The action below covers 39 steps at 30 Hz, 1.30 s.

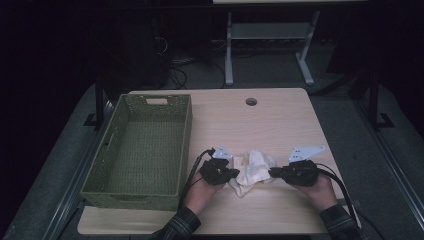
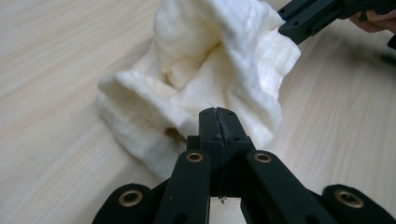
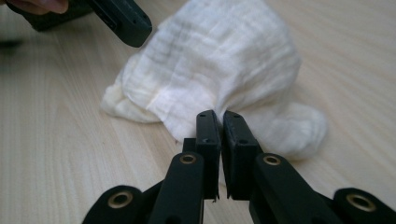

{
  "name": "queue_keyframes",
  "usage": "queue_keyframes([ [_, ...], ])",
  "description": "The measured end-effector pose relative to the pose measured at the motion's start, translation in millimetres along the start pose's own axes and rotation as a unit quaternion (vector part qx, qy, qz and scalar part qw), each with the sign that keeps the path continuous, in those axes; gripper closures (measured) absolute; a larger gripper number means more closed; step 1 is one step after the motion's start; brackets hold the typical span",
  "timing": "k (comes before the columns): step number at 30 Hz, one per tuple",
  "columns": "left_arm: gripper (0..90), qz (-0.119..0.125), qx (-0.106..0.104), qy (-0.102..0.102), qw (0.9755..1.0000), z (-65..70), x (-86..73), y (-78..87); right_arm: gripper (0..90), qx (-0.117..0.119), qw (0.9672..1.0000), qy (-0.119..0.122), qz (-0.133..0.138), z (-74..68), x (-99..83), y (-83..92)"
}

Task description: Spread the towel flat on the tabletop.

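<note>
A crumpled white cloth (image 1: 254,167) lies on the wooden table (image 1: 260,125) near its front edge, between my two grippers. My left gripper (image 1: 235,173) comes at it from the left, and its jaws (image 2: 218,116) are pressed together on the cloth's (image 2: 205,70) near edge. My right gripper (image 1: 272,172) comes from the right. Its jaws (image 3: 220,116) stand almost together, pinching the cloth's (image 3: 219,60) lower edge. The cloth is bunched up into a tent between them. Each gripper view also has the other gripper at the far side of the cloth.
A green woven basket (image 1: 186,145) with nothing in it stands on the left half of the table, close to my left hand. A round cable hole (image 1: 251,101) sits near the far edge. Bare tabletop stretches behind the cloth. Beyond the table are dark floor and a white desk frame (image 1: 229,50).
</note>
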<state>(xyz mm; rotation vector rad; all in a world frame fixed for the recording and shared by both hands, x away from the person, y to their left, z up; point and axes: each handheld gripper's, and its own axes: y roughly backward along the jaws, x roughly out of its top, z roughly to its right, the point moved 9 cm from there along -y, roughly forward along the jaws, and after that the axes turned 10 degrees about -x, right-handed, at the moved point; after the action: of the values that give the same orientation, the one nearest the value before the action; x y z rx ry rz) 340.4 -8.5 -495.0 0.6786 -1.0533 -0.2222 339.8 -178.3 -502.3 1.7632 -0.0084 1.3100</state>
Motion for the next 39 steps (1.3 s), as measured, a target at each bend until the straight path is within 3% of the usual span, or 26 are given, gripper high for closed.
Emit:
queue_keyframes([
  [8, 89.3, 0.035, 0.008, -0.017, 0.9992, 5.2, 15.7, 9.9, 85.7, -0.016, 0.999, -0.003, 0.042, 14.9, 16.4, 25.6],
  [14, 74.4, 0.027, 0.028, -0.023, 0.999, 0.2, 13.3, 8.3, 85.9, -0.037, 0.9976, -0.015, 0.056, 37.4, 27.3, 33.1],
  [17, 67.3, 0.022, 0.048, -0.026, 0.9982, -4.0, 12.0, 7.7, 86.0, -0.046, 0.997, -0.024, 0.058, 48.9, 31.4, 29.3],
  [21, 60.9, 0.016, 0.057, -0.025, 0.9979, -8.7, 10.1, 6.0, 85.9, -0.061, 0.9962, -0.035, 0.051, 68.3, 34.7, 16.6],
  [29, 54.9, 0.021, 0.083, -0.018, 0.9961, -23.8, 13.0, 1.0, 85.8, -0.092, 0.9945, -0.048, 0.01, 100.1, 22.8, -14.6],
  [36, 54.0, 0.017, 0.1, -0.007, 0.9948, -44.9, 16.6, -9.8, 85.2, -0.106, 0.9921, -0.065, -0.014, 112.1, 9.6, -22.3],
  [39, 53.9, 0.021, 0.099, 0.002, 0.9948, -51.0, 19.5, -15.4, 76.7, -0.106, 0.9919, -0.068, -0.011, 114.0, 8.3, -21.9],
])
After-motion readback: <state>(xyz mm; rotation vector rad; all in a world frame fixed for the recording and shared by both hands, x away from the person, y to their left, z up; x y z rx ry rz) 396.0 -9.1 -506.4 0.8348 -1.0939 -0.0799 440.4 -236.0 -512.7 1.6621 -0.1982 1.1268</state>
